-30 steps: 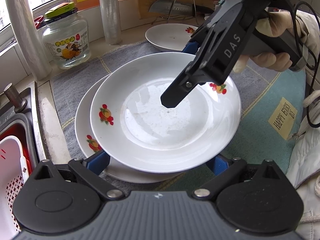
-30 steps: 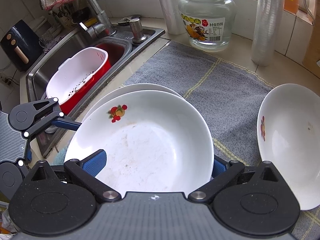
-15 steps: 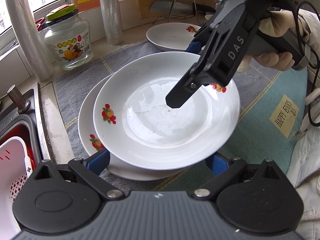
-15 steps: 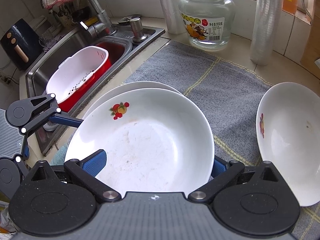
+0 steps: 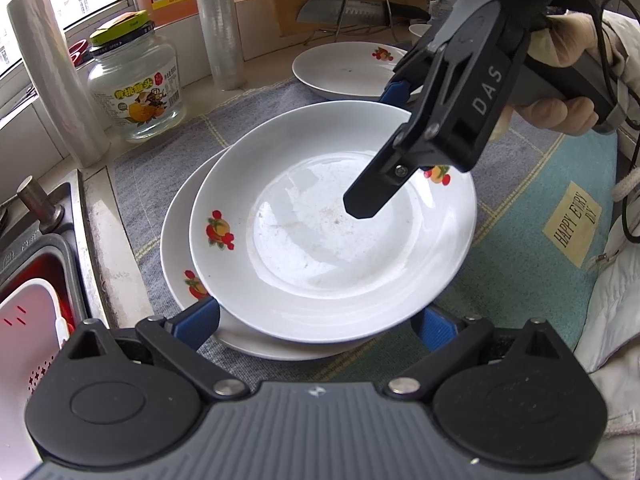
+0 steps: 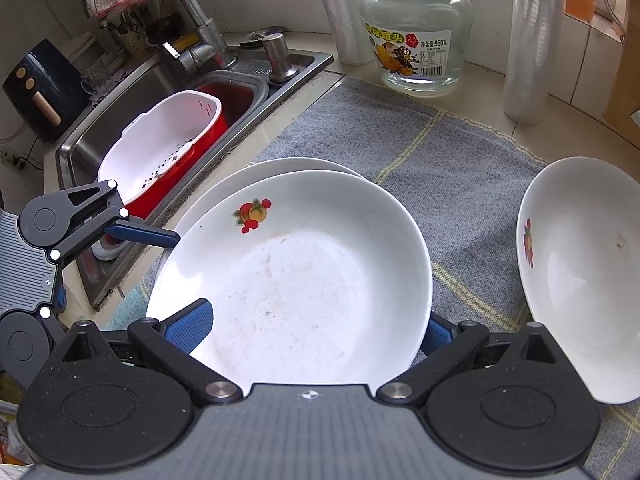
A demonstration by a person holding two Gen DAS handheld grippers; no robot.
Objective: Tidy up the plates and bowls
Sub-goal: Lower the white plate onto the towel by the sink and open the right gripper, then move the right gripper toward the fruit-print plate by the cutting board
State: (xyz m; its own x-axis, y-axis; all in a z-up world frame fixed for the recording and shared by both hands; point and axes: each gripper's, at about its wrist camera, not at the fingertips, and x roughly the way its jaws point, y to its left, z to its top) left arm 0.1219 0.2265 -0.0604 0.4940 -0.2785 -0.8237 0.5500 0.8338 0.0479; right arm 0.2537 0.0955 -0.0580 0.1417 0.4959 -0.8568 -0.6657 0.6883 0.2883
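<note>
**Upper plate caught between two grippers over the stack**

The left gripper [image 5: 316, 322] was seen with its blue fingers [image 5: 198, 322] spread wide, one at either side of the near rim of the upper plate [image 5: 320, 240]; whether the pads were pressed on the rim could not be told. The right gripper [image 6: 316, 330] was likewise spread about the opposite rim, its fingers [image 6: 188, 324] partly hidden by the plate, so a grip could not be confirmed there either. In the left wrist view it was seen reaching in from 2 o'clock, held by a hand [image 5: 560, 92] and pointed steeply downward.

The upper plate was found resting slightly off centre on the lower plate [image 5: 180, 256], overhanging toward 3 o'clock, on the grey cloth [image 6: 400, 140]. A third plate [image 5: 344, 68] was left near, at 12 o'clock. A glass jar [image 5: 136, 92] was placed at 10 o'clock and the sink [image 6: 120, 120] at 9 o'clock.

The step in hand was judged to be the seating of the second plate on the stack. The next move would call for both grippers to be withdrawn clear of the rims, and the third plate to be fetched
</note>
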